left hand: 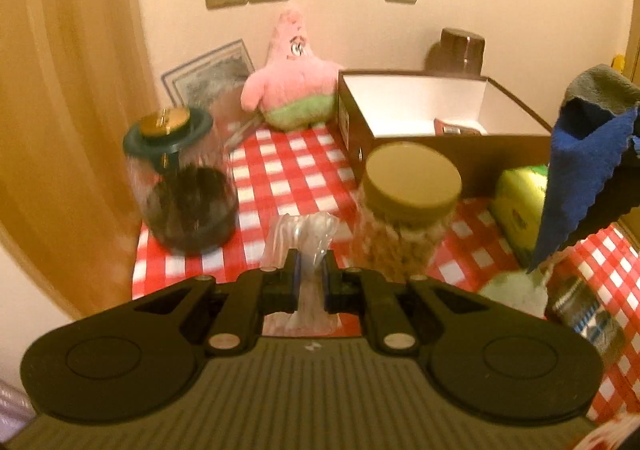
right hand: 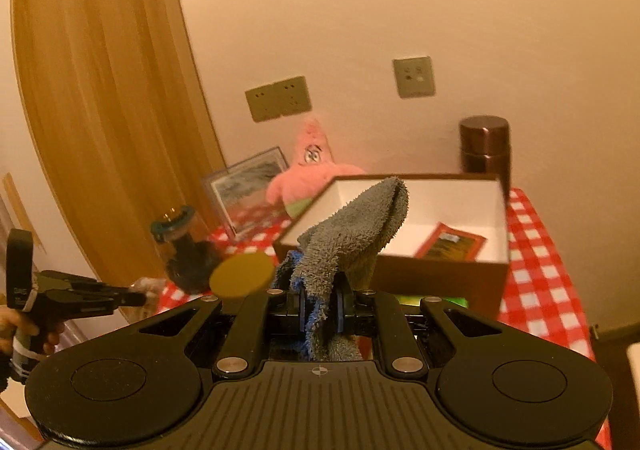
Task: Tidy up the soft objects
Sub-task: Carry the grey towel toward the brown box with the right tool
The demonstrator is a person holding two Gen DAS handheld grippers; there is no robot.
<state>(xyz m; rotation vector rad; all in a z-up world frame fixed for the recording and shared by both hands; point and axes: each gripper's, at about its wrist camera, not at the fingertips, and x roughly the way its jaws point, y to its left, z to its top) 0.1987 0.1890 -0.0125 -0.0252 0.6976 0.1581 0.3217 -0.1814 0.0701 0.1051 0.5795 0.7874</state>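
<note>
Right gripper (right hand: 319,310): jaws clamped on grey-and-blue terry cloth (right hand: 352,226), shaggy, folded, long axis rising away from the jaws toward the open brown box (right hand: 440,270). Left gripper (left hand: 311,278): jaws narrow, pinching crinkled clear plastic bag (left hand: 304,238) above the red-checked desk (left hand: 280,170). Pink plush (left hand: 292,74) sits upright against the wall.

A table under a red-and-white checked cloth (left hand: 280,170) carries a dark-filled glass jar (left hand: 188,186), a tan-lidded jar (left hand: 408,206), an open brown box (left hand: 440,118), a pink starfish plush (left hand: 292,78), a leaning picture frame (left hand: 208,74), a brown canister (right hand: 484,150) and a green packet (left hand: 520,202).
</note>
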